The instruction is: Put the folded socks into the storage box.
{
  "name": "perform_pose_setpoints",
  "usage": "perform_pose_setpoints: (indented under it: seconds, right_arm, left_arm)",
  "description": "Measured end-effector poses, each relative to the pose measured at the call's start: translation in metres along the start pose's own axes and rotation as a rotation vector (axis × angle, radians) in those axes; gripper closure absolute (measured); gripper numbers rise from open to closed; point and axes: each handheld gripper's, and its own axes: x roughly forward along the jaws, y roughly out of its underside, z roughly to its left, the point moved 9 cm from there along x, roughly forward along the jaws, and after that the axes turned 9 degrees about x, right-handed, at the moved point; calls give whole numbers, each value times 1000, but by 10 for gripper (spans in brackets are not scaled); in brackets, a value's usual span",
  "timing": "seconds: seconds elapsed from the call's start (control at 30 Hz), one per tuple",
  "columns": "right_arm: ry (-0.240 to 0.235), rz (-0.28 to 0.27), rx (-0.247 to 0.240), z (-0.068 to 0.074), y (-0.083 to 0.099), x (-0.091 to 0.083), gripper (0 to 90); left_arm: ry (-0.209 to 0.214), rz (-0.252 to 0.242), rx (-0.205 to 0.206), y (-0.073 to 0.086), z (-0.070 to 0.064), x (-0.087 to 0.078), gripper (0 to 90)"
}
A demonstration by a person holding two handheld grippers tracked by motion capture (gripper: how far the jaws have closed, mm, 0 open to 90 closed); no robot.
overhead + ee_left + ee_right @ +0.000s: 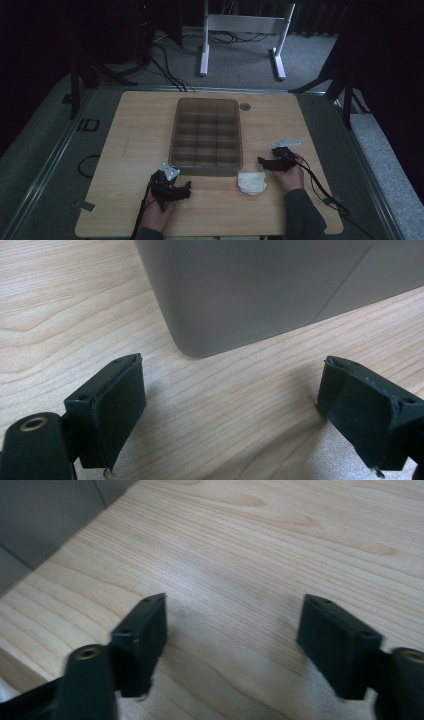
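Observation:
A translucent grey organizer box (206, 136) with several compartments stands in the middle of the wooden table (135, 130). A crumpled white cloth (251, 182) lies near the box's front right corner. My left gripper (186, 188) rests low at the front left, open, with the box's rounded corner (200, 335) just ahead of its jaws. My right gripper (261, 161) sits right of the cloth, open, above bare wood, with the box wall (45, 515) at the upper left of its view. Nothing is held between either pair of jaws.
A small grey round disc (244, 106) lies on the table behind the box's far right corner. Cables trail from both grippers toward the front edge. White table legs (205, 45) and dark stands rise from the floor beyond the table.

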Motion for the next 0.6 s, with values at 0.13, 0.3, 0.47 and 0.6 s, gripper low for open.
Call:
perform_pose_setpoints:
  seconds: [0.13,0.3,0.47,0.6]
  right_arm:
    - [0,1,-7,1,-2,-1,385]
    - [-13,-12,-24,6,-3,-5,418]
    - [-13,-24,-35,8,-6,-11,428]
    - [-9,-9,-59,11,-7,-15,425]
  left_arm:
    - [0,0,0,0,0,0,121]
    - [0,-1,-1,0,0,0,121]
    - [0,0,0,0,0,0,121]
    - [1,-2,-1,0,0,0,121]
